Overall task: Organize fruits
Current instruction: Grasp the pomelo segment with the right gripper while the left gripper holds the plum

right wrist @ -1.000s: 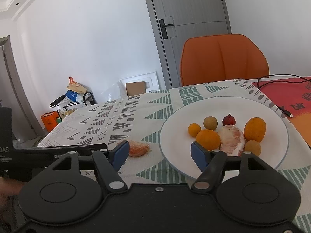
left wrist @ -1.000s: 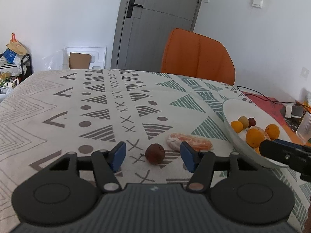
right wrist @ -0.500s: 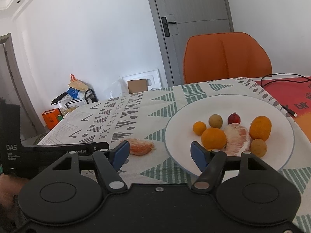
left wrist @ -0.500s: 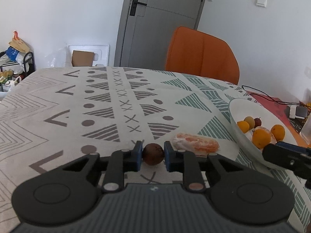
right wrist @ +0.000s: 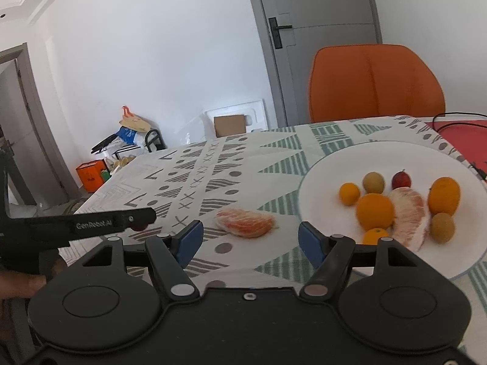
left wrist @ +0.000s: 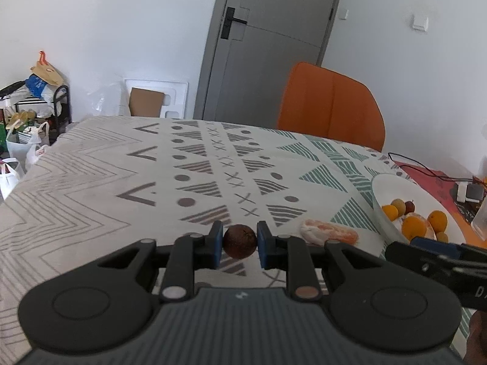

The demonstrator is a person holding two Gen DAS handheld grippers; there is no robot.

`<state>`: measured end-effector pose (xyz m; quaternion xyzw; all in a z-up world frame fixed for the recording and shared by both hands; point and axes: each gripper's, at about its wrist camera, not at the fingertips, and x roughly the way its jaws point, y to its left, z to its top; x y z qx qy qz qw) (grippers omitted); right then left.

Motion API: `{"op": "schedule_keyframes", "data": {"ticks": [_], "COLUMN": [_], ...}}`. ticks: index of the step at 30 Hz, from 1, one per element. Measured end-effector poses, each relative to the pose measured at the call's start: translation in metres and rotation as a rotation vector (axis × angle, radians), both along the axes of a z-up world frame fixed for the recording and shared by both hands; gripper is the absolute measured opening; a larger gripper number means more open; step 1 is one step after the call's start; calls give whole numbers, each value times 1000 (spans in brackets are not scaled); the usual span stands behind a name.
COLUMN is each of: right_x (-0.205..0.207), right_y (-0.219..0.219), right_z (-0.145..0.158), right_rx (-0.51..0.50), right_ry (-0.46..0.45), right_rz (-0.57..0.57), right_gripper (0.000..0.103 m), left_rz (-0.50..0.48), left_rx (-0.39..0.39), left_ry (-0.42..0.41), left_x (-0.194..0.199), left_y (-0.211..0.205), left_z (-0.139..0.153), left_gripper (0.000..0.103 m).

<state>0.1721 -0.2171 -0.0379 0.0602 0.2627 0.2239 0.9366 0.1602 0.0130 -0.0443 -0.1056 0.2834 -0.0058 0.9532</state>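
The left tool (left wrist: 238, 245) has just been closed and is now clamped on the small brown fruit (left wrist: 239, 241), which a second ago lay loose on the surface (left wrist: 91, 182). The fruit can now be carried rightward to the plate (right wrist: 322, 182). The right tool (right wrist: 249, 241) is held apart, empty.

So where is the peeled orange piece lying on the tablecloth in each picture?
Left wrist view: the peeled orange piece lies right of centre, between the left gripper and the white plate.
Right wrist view: it lies near the middle, left of the plate.
Shared landmark: the orange chair.
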Motion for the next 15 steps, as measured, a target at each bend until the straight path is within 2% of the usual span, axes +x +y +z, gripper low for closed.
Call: {"op": "schedule_keyframes", "data": {"ticks": [15], "right_x": [10], "right_y": [32], "right_z": [-10], "right_rx": [-33], "right_ry": [46], "right_rz": [52], "right_gripper": [70], "left_rz": [62], "left_rx": [-38], "left_ry": [-31], "left_x": [-19], "left_y": [37], "left_z": [0], "left_gripper": [22]}}
